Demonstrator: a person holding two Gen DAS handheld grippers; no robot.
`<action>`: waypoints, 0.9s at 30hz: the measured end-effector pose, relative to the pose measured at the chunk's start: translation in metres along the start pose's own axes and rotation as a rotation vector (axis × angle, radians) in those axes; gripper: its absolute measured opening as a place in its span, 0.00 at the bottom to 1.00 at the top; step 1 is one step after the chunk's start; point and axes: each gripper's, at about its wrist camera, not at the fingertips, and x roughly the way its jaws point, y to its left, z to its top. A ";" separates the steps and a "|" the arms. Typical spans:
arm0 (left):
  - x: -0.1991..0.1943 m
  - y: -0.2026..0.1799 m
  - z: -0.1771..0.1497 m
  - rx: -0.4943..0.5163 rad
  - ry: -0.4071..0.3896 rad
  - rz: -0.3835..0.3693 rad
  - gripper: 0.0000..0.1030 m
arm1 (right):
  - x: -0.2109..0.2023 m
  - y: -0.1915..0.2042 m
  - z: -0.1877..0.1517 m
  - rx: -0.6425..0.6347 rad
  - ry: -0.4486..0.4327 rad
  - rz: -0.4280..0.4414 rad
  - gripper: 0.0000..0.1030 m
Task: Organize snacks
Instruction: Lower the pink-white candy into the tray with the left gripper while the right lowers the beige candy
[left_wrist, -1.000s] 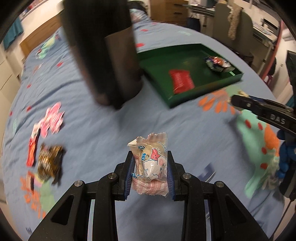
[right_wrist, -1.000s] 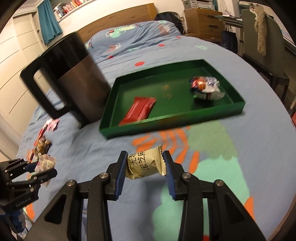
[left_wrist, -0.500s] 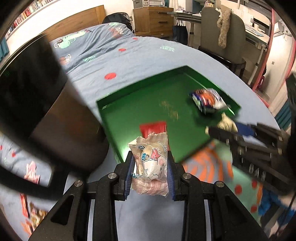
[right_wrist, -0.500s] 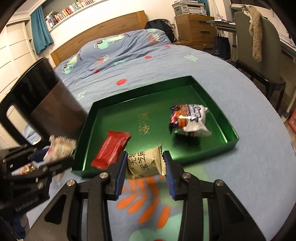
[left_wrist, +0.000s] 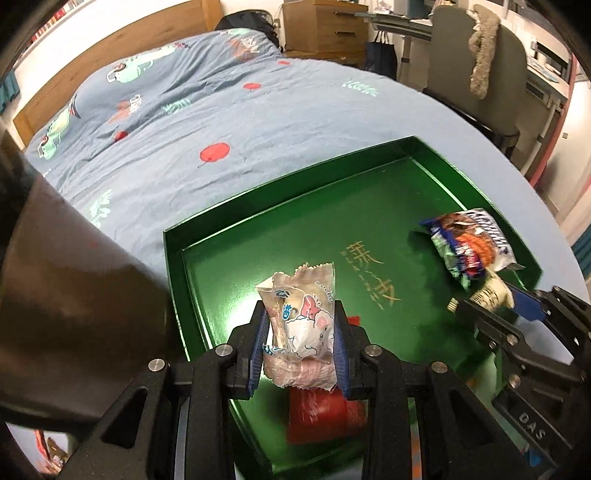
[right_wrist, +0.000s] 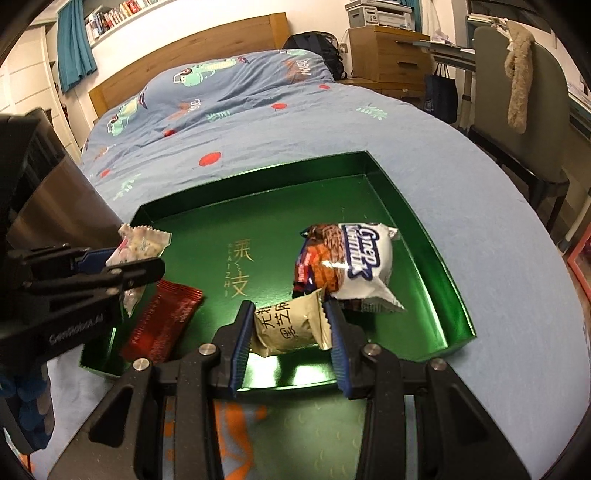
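Above the green tray, each gripper's fingers pinch a snack: pink-white packet, beige packet.

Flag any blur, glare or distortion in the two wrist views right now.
Left wrist: heavy fisheye bend; dark container at left and red packet smeared; held pink snack sharp. Right wrist: tray floor shows sheen; white-and-blue packet has a glare spot; beige snack crisp; edges vignetted.

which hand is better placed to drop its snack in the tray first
Probably left. The left hand-held gripper holds its pink snack over the green tray floor. The right hand-held gripper holds its beige snack nearer the tray's front wall.
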 end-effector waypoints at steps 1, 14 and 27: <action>0.003 0.001 0.000 -0.004 0.006 0.001 0.27 | 0.003 0.000 0.000 -0.003 0.002 -0.003 0.53; 0.030 0.003 0.000 -0.037 0.029 -0.015 0.27 | 0.021 0.003 -0.003 -0.030 0.007 -0.018 0.53; 0.031 0.002 -0.001 -0.033 0.038 -0.025 0.36 | 0.019 0.004 -0.005 -0.044 0.006 -0.024 0.58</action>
